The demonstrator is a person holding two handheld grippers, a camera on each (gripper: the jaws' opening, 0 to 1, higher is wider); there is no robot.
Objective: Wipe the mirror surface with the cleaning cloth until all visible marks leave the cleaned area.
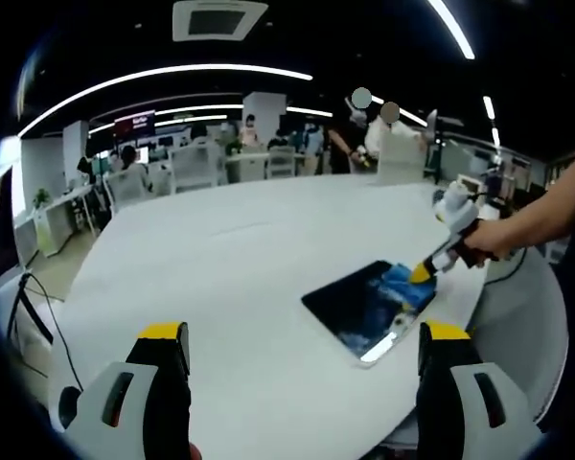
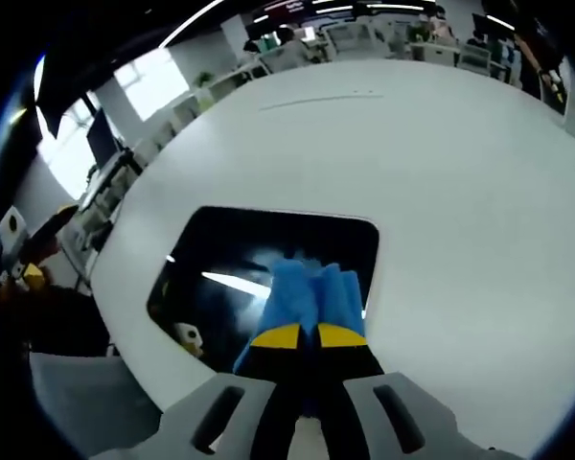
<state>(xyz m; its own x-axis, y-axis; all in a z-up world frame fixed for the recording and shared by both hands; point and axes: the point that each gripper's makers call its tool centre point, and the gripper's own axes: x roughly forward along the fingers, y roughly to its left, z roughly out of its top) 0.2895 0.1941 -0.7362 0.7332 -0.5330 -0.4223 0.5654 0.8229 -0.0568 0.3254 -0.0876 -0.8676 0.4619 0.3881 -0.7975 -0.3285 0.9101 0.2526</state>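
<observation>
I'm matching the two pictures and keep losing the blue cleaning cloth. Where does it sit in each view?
Left gripper view: blue cloth right of centre, on the mirror's far end, under the right gripper.
Right gripper view: cloth low centre, in the closed jaws.
Shared landmark: the dark mirror.

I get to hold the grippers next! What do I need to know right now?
Left gripper: open, holding nothing, above the white table.
Right gripper: shut on the blue cloth, pressing it onto the mirror.
Mirror: flat on the table near its edge; the cloth is on the part nearest the right gripper.
Done: wiping has started. I cannot tell how clean the glass is, since it mostly reflects dark ceiling and lights.
Left: probably wipe across the other parts of the mirror, then check for marks. Keep the mirror and cloth in view.
</observation>
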